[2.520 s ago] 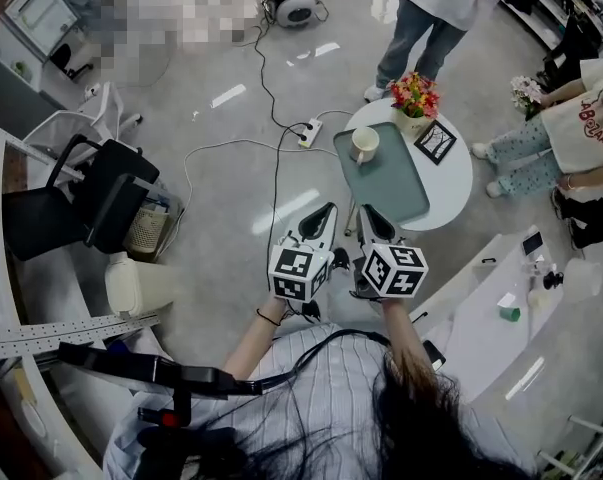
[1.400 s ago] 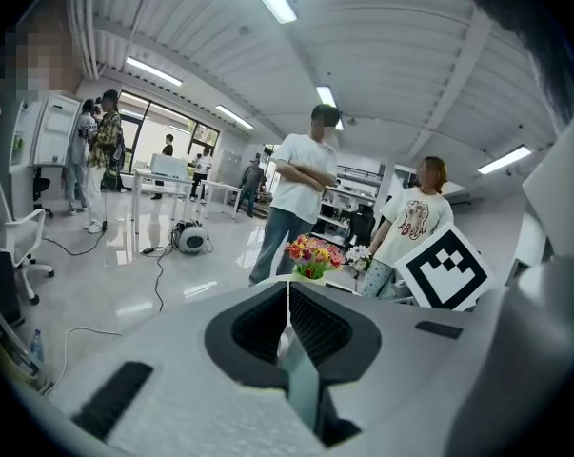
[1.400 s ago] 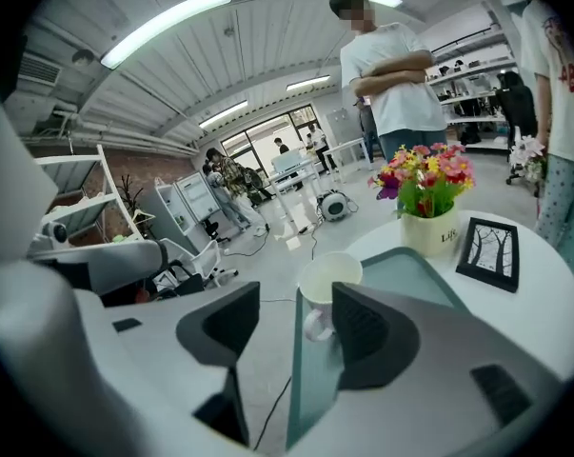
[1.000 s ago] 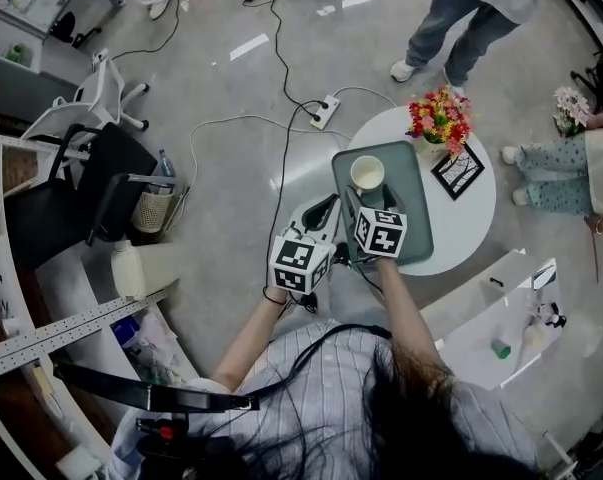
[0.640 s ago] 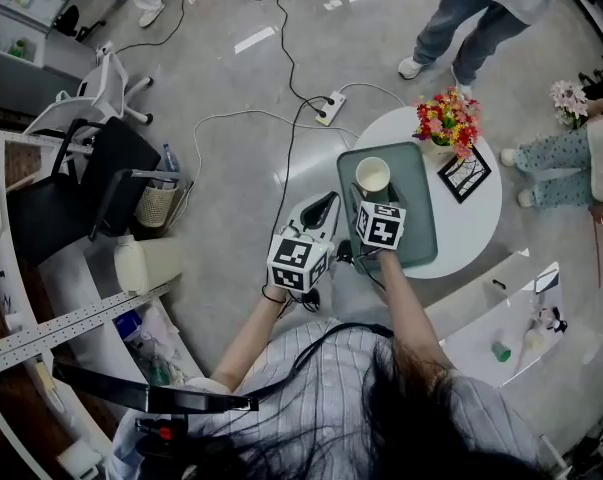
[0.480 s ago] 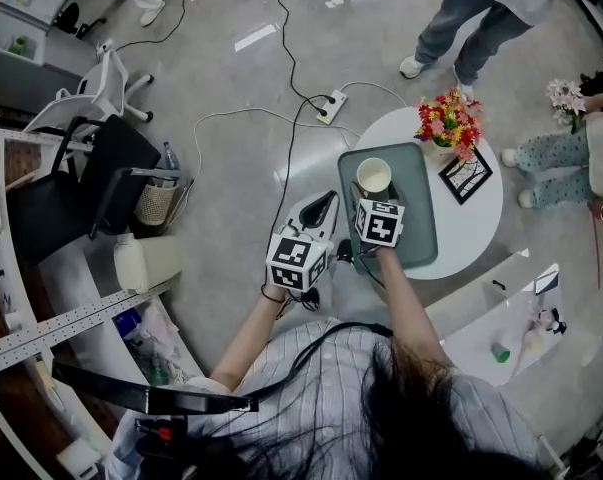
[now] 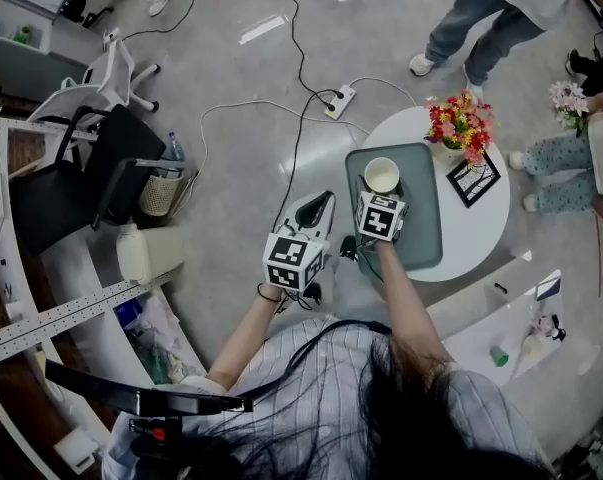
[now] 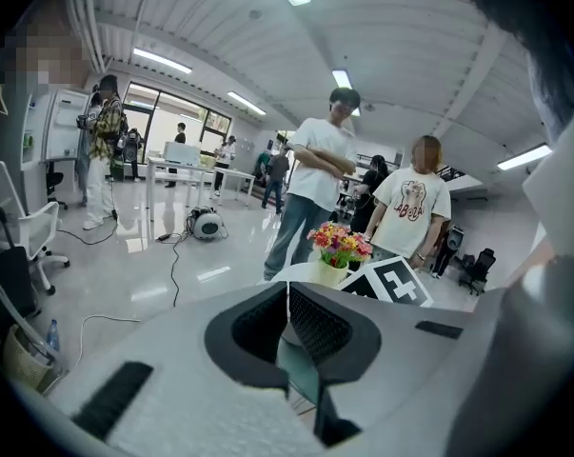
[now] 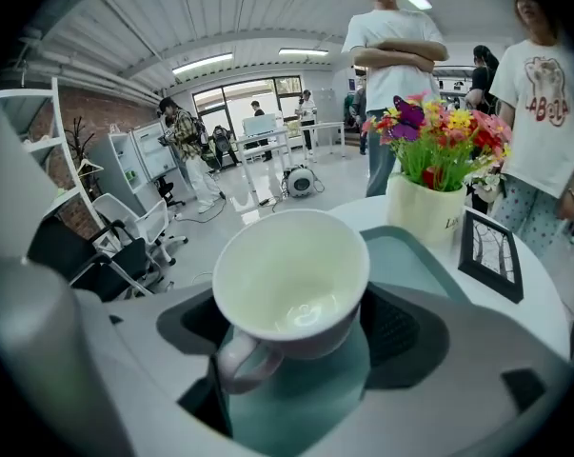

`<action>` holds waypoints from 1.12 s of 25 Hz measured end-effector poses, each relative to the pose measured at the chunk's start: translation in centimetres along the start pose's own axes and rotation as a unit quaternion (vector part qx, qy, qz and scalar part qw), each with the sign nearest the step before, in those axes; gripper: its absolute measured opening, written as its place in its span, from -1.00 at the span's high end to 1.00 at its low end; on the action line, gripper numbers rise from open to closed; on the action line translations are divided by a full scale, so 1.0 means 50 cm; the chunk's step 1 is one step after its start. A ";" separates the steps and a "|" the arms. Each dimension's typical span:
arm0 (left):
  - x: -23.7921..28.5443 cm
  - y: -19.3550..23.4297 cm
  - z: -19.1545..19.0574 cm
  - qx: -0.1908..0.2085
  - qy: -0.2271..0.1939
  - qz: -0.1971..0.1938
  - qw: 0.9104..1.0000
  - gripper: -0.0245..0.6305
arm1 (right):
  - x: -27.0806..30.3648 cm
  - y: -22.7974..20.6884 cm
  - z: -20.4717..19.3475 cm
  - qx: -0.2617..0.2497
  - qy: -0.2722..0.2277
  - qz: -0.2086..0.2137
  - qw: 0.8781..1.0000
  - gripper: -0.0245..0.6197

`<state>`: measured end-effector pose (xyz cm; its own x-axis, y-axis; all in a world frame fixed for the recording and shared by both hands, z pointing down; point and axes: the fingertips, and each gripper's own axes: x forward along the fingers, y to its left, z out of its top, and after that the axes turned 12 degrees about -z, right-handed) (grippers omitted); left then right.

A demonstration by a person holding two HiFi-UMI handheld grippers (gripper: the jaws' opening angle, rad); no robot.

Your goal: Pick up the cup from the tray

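An empty white cup with a handle stands upright at the far end of a teal tray on a round white table. My right gripper is over the tray just short of the cup. In the right gripper view the cup sits between the jaws with its handle toward me; the jaws are opening and the pads stand clear of its sides. The tray shows behind it. My left gripper hovers left of the table edge, shut, holding nothing; its pads meet in the left gripper view.
A vase of flowers and a small picture frame stand on the table behind and right of the tray. People stand and sit beyond the table. A power strip with cables lies on the floor, and a black chair is at the left.
My right gripper has moved forward over the tray until the cup lies between its jaws. The left gripper has stayed beside the table edge.
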<state>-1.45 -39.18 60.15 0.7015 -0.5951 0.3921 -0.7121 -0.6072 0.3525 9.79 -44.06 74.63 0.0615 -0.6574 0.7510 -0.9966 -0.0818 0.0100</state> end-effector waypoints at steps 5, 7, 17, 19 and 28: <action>-0.008 0.005 -0.006 -0.002 0.007 0.007 1.000 0.86 | 0.007 -0.002 0.006 0.007 -0.004 -0.019 1.000 -0.28; -0.010 0.006 -0.006 -0.001 0.007 0.009 1.000 0.86 | 0.009 -0.003 0.007 0.005 -0.008 -0.017 1.000 -0.28; -0.039 0.007 -0.010 0.000 0.005 0.013 1.000 0.86 | -0.012 -0.019 -0.005 -0.017 -0.020 0.014 1.000 -0.29; -0.044 0.006 -0.008 0.002 0.003 0.013 1.000 0.86 | -0.024 -0.026 -0.005 -0.012 -0.024 0.014 1.000 -0.29; -0.081 -0.015 -0.003 0.015 -0.009 0.000 1.000 0.86 | -0.116 -0.040 0.032 0.029 -0.067 0.030 0.997 -0.29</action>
<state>-3.75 -36.22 58.44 0.7016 -0.6046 0.3771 -0.7116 -0.6220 0.3267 11.50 -41.30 69.18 0.0119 -0.7566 0.6537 -0.9941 -0.0796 -0.0741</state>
